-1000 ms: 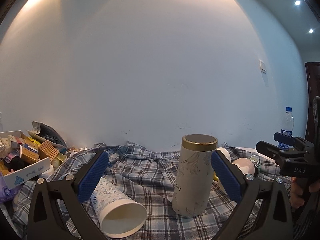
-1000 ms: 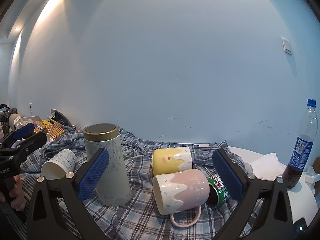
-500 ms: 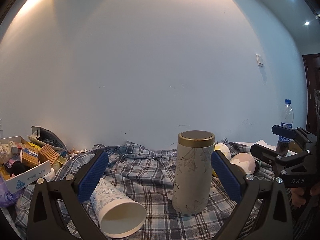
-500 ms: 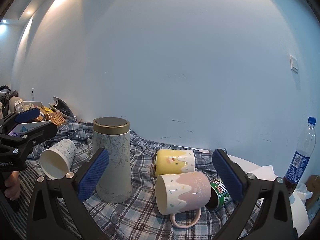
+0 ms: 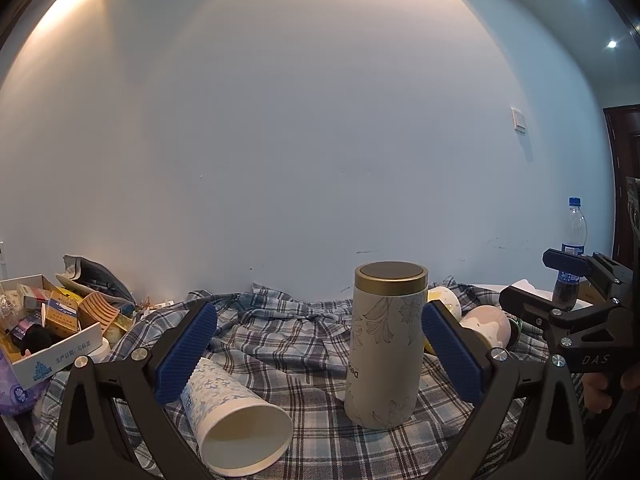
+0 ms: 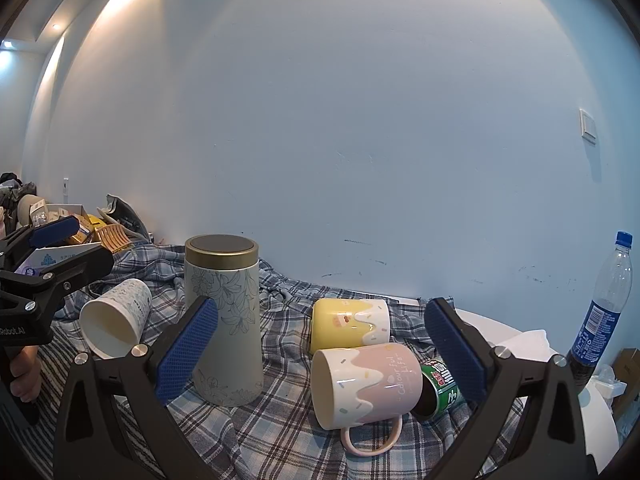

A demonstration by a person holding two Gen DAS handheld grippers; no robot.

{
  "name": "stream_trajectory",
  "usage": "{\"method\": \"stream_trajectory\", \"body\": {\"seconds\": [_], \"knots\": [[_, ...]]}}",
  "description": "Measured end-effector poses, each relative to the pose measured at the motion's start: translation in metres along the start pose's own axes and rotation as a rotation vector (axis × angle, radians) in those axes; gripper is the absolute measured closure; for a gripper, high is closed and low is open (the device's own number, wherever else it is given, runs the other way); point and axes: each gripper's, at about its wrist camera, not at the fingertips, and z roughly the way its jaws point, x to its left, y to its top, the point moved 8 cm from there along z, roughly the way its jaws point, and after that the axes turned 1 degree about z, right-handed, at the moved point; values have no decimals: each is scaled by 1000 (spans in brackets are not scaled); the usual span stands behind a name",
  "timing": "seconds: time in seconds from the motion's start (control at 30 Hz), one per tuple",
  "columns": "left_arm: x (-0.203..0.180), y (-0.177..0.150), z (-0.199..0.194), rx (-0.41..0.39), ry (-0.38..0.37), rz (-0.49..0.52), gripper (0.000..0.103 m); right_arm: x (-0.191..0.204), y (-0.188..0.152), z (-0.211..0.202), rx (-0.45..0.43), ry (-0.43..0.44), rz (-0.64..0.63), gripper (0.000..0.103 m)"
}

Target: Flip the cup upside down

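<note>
A white paper cup with blue pattern [image 5: 236, 416] lies on its side on the plaid cloth [image 5: 288, 344], mouth toward me; it also shows in the right wrist view [image 6: 114, 318]. A tall cream floral canister with gold lid [image 5: 384, 344] stands upright, also seen in the right wrist view [image 6: 224, 320]. A pink mug [image 6: 366, 386] and a yellow mug [image 6: 350, 322] lie on their sides. My left gripper [image 5: 320, 352] is open and empty above the cloth. My right gripper [image 6: 322, 350] is open and empty, the pink mug between its fingers.
A green can [image 6: 440, 386] lies behind the pink mug. A cola bottle [image 6: 600, 320] stands at the right on a white table [image 6: 596, 404]. A white box of clutter [image 5: 44, 332] sits at the left. A wall [image 5: 320, 140] is close behind.
Both grippers have shifted slightly, the views tilting a little; the canister now looks more upright in frame. Nothing on the cloth has moved. Both grippers stay open.
</note>
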Motion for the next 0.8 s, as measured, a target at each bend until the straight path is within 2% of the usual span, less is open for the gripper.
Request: {"method": "stream_trajectory", "body": {"seconds": [0.8], "knots": [[0, 1, -2, 0, -3, 13, 0, 0, -2, 3, 14, 0, 1, 0]]}}
